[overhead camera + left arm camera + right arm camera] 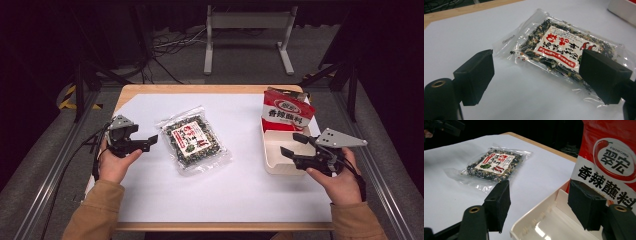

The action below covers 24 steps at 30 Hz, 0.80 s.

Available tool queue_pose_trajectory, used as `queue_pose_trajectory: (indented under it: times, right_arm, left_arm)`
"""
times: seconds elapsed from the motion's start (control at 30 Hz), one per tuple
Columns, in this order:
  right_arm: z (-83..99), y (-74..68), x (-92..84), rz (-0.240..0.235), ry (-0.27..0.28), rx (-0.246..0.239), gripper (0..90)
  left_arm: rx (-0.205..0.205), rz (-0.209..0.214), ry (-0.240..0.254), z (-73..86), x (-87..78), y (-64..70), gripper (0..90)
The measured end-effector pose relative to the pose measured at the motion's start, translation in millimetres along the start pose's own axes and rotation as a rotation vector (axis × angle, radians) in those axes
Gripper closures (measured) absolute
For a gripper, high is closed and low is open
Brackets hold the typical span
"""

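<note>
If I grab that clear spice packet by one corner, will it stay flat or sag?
The clear packet probably sags: thin crinkled film around loose bits that would likely slide to the low end. Its glossy wrap may slip on the white sheet if pushed.

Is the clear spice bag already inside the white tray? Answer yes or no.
No. The clear spice bag lies flat on the white sheet, well apart from the white tray, which holds the red packet.

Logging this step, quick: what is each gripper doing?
Left gripper: open, holding nothing.
Right gripper: open, holding nothing.
</note>
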State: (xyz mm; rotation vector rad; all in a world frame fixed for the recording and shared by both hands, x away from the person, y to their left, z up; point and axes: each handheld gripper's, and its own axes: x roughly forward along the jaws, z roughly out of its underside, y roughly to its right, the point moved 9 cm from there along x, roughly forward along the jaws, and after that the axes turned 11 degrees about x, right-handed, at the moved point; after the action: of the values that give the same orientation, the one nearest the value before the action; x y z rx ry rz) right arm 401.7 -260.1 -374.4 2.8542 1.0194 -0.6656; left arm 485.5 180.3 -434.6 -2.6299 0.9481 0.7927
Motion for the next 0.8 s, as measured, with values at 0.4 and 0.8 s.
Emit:
queue_pose_trajectory:
  times: [0.4,0.8]
  right_arm:
    - [0.0,-17.0,5.4,-0.038,-0.011,-0.029,34.4]
    - [8.0,-24.1,5.1,-0.049,-0.027,-0.03,33.9]
  left_arm:
    - [-0.083,-0.076,0.011,-1.3,31.6,-30.9,16.3]
    - [-0.055,-0.1,-0.034,-22.3,54.1,-47.8,22.9]
